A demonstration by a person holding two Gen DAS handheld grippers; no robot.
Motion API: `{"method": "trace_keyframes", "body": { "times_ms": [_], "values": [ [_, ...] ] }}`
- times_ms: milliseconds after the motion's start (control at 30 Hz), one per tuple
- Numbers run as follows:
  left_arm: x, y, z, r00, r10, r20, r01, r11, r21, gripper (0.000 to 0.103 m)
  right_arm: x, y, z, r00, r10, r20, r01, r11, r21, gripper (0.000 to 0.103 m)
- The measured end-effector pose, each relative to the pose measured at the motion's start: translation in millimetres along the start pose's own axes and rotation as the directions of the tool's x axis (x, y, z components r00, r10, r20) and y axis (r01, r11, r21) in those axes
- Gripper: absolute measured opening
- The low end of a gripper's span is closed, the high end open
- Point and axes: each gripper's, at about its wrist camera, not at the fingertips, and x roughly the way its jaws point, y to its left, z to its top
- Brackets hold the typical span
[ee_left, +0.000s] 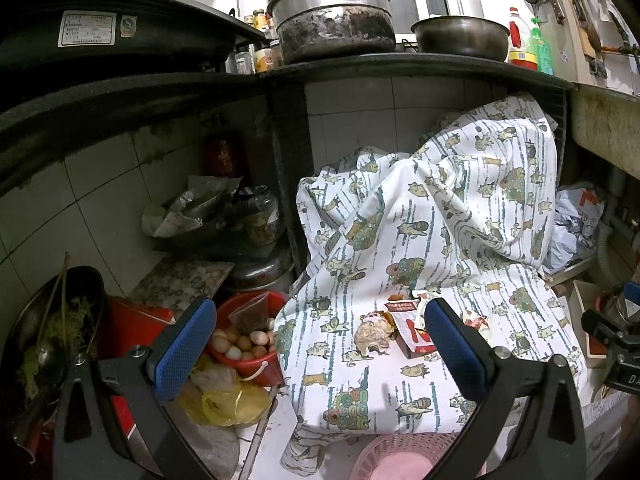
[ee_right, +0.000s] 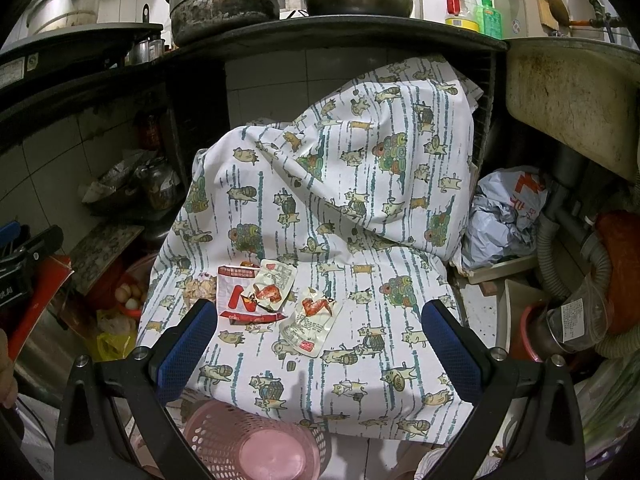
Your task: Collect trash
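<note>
Trash lies on a cat-print cloth point(ee_right: 320, 208) draped over something under the counter. In the right wrist view I see a crumpled tissue wad point(ee_right: 199, 288), a red and white wrapper point(ee_right: 240, 300), and two white snack wrappers with red chicken-wing pictures point(ee_right: 274, 286) point(ee_right: 312, 320). In the left wrist view the wad point(ee_left: 374, 334) and the red wrapper point(ee_left: 412, 330) lie between my fingers' line of sight. A pink mesh basket point(ee_right: 248, 440) stands below the cloth's front edge; it also shows in the left wrist view point(ee_left: 400, 460). My left gripper point(ee_left: 320, 352) and my right gripper point(ee_right: 320, 348) are open and empty, above the cloth's front.
A red tub of eggs point(ee_left: 244, 344) and a yellow bag point(ee_left: 228, 404) sit left of the cloth. A pan with greens point(ee_left: 48, 340) is at far left. Pots point(ee_left: 332, 20) stand on the dark counter. A grey bag point(ee_right: 504, 216), drain hoses point(ee_right: 560, 256) and a sink point(ee_right: 572, 96) are at right.
</note>
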Motion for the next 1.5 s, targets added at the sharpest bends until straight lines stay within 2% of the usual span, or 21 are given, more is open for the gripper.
{"method": "trace_keyframes", "body": {
  "times_ms": [133,333,433,533,633,733,800,833,900,967,1033,1100,1133,1167,1267,1367,1433,1500],
  "values": [
    [3.4,3.2,-0.9,1.000,-0.021,-0.023,0.020,1.000,-0.021,0.103,1.4,-0.9,1.3,1.000,0.002,-0.001,-0.002,1.000,0.002,0.103],
    [10.7,7.1,1.0,1.000,-0.017,-0.007,0.017,1.000,-0.019,0.103,1.2,0.8,-0.4,1.000,0.003,-0.010,-0.003,1.000,0.000,0.103],
    [20.0,6.3,5.7,0.999,-0.039,-0.030,0.038,0.999,-0.021,0.103,3.1,2.0,-0.2,1.000,-0.003,-0.022,0.003,1.000,0.000,0.103],
    [35.9,3.0,14.7,0.998,-0.040,-0.050,0.039,0.999,-0.016,0.103,11.4,4.4,3.9,0.993,0.040,-0.113,-0.041,0.999,0.000,0.103],
    [64.6,2.0,26.6,0.989,-0.089,-0.118,0.086,0.996,-0.036,0.103,25.4,6.7,12.4,0.981,0.089,-0.175,-0.088,0.996,0.011,0.103],
    [102.5,0.6,35.5,0.976,-0.122,-0.180,0.113,0.992,-0.059,0.103,51.1,11.5,29.2,0.953,0.152,-0.262,-0.154,0.988,0.010,0.103],
    [129.6,-3.7,36.8,0.964,-0.130,-0.232,0.120,0.991,-0.055,0.103,76.0,17.4,38.6,0.941,0.141,-0.307,-0.154,0.988,-0.018,0.103],
    [143.2,-5.2,35.8,0.954,-0.148,-0.260,0.136,0.989,-0.064,0.101,90.9,20.4,41.5,0.935,0.122,-0.334,-0.143,0.989,-0.038,0.100],
    [168.7,-8.0,30.4,0.925,-0.201,-0.322,0.179,0.979,-0.096,0.090,121.1,23.7,45.5,0.913,0.118,-0.390,-0.147,0.988,-0.045,0.096],
    [195.9,-11.5,20.2,0.887,-0.233,-0.398,0.205,0.972,-0.113,0.082,156.3,24.0,42.0,0.877,0.142,-0.458,-0.160,0.987,0.000,0.093],
    [219.7,-13.5,9.2,0.856,-0.233,-0.461,0.197,0.972,-0.125,0.073,188.2,20.1,31.9,0.839,0.176,-0.514,-0.161,0.984,0.075,0.089],
    [245.3,-12.0,-2.0,0.808,-0.257,-0.530,0.185,0.965,-0.186,0.059,215.4,18.0,22.7,0.799,0.181,-0.573,-0.140,0.983,0.115,0.085],
    [256.3,-10.4,-6.7,0.780,-0.286,-0.557,0.187,0.955,-0.229,0.056,227.8,18.2,17.6,0.774,0.202,-0.600,-0.144,0.979,0.144,0.084],
    [266.4,-8.7,-11.9,0.749,-0.322,-0.579,0.189,0.941,-0.279,0.053,236.3,18.0,15.3,0.766,0.205,-0.609,-0.139,0.978,0.154,0.083],
    [289.0,-8.5,-25.7,0.682,-0.397,-0.614,0.177,0.904,-0.389,0.051,257.4,20.6,8.2,0.764,0.152,-0.627,-0.088,0.987,0.132,0.083],
    [303.7,-13.3,-37.9,0.652,-0.381,-0.655,0.138,0.910,-0.391,0.050,279.7,27.8,-0.8,0.737,0.129,-0.663,-0.072,0.991,0.113,0.083],
    [312.2,-18.7,-47.0,0.625,-0.373,-0.686,0.123,0.915,-0.386,0.050,290.7,36.2,-9.7,0.720,0.079,-0.690,-0.049,0.997,0.063,0.083],
    [316.9,-23.0,-53.4,0.600,-0.379,-0.705,0.113,0.912,-0.394,0.042,299.6,43.8,-18.3,0.707,0.042,-0.706,-0.040,0.999,0.019,0.083]
  ]
}}
